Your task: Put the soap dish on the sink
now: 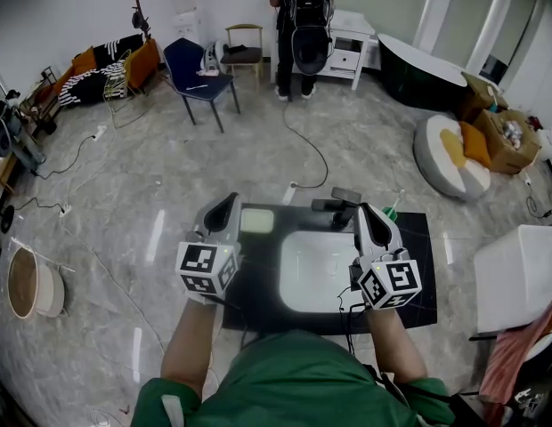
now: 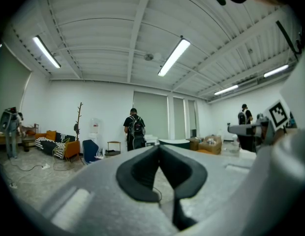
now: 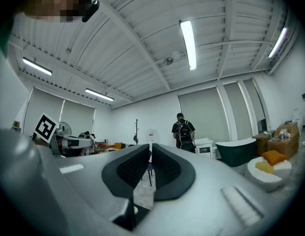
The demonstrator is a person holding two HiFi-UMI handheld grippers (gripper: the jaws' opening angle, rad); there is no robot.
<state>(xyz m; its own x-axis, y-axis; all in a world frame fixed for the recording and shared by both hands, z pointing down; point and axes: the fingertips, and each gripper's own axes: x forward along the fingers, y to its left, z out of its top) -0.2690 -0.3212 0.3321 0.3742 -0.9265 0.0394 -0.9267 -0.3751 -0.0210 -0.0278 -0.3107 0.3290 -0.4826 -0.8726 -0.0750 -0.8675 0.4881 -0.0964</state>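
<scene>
A person in a green top holds two grey handheld grippers over a black square countertop (image 1: 256, 285) with a white rectangular sink basin (image 1: 313, 272) set into it. The left gripper (image 1: 224, 206) hovers at the counter's left side with its dark padded jaws clenched together at the tips and nothing held between them, as its own view confirms (image 2: 160, 148). The right gripper (image 1: 370, 215) hangs over the basin's right edge, its jaws drawn in to a thin slit, also empty (image 3: 149, 149). The pale, square soap dish (image 1: 257, 221) rests on the countertop at the far left corner, just beside the basin's rim and just right of the left gripper's tip, touching neither tool. A black faucet (image 1: 339, 202) stands at the far edge of the basin. Across the grey marble floor, a person with a black backpack (image 1: 299, 23) stands facing away near a blue chair (image 1: 198, 73).
</scene>
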